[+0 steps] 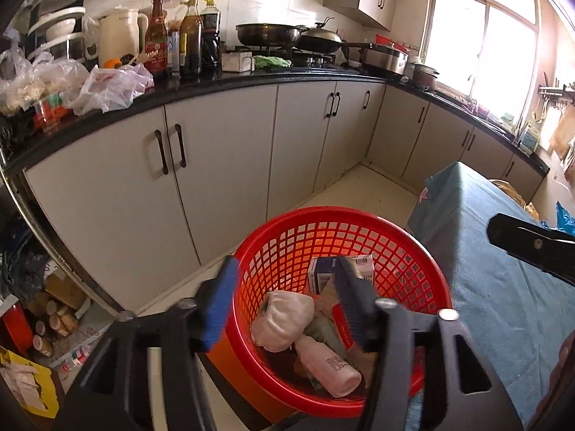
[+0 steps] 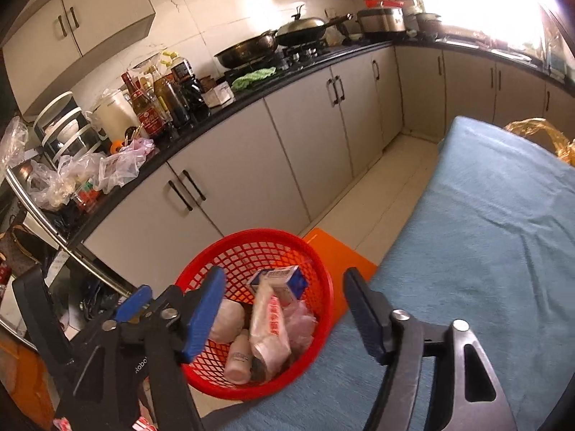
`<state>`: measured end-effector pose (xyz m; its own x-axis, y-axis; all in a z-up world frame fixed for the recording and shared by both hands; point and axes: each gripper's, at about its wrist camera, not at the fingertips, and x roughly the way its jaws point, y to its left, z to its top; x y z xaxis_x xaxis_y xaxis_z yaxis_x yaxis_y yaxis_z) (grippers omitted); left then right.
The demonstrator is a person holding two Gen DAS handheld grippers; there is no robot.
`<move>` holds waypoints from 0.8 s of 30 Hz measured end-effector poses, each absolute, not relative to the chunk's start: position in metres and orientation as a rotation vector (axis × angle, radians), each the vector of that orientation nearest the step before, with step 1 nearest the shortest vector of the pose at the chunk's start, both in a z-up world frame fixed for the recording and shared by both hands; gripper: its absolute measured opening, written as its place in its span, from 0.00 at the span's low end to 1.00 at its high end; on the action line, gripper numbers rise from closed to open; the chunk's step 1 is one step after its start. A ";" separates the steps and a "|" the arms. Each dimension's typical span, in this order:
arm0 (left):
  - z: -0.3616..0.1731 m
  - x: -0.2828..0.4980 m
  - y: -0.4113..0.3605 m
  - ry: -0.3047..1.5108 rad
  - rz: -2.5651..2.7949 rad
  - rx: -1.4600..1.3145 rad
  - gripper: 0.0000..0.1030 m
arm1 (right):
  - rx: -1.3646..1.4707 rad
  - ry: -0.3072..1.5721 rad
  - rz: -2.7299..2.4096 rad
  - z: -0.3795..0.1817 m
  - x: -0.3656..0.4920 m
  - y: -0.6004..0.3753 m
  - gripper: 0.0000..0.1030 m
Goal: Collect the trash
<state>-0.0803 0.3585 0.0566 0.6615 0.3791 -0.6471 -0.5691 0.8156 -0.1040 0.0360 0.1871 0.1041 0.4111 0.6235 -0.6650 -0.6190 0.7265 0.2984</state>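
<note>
Left claw: I see my left claw (image 1: 284, 309) released, jaws apart and nothing between the pads, hanging over the near rim of the basket.
Right claw: my right claw (image 2: 284, 318) is released too, empty, with its blue finger (image 2: 203, 318) over the basket's near edge and its dark finger (image 2: 363, 318) over the cloth.
Basket: the round red plastic lattice basket (image 1: 427, 269) sits at the edge of the worktop covered in blue-green cloth (image 2: 485, 251).
Trash: inside it I make out a small white plastic bottle (image 1: 330, 368) lying on its side, a crumpled whitish wad (image 1: 282, 318), a blue-and-white cardboard carton (image 2: 278, 280) against the far wall, and a clear wrapper with red print (image 2: 267, 327) across the pile.
Floor: an orange flat sheet (image 2: 334, 251) shows just beside the basket.
Kitchen: beyond, grey cabinet doors (image 1: 222, 168) run under a black counter (image 1: 201, 84) carrying dark sauce bottles (image 1: 190, 41), a black wok (image 1: 269, 34) and loose plastic bags (image 1: 111, 86).
</note>
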 end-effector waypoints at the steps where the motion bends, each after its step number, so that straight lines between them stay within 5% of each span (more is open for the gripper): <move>1: 0.058 -0.081 0.356 0.645 0.549 -0.310 0.71 | -0.016 0.831 0.757 0.106 0.032 0.183 0.81; 6: 0.071 -0.095 0.338 0.581 0.620 -0.247 0.92 | -0.182 0.719 0.614 0.112 0.006 0.158 0.90; 24: 0.076 -0.152 0.217 0.481 0.734 0.148 1.00 | -0.362 0.550 0.465 0.087 -0.095 0.036 0.94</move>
<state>-0.1522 0.2169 0.0760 0.6397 0.6742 -0.3690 -0.6078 0.7377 0.2940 -0.0947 0.0365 0.0869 0.7541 0.3222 -0.5724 -0.5108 0.8355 -0.2026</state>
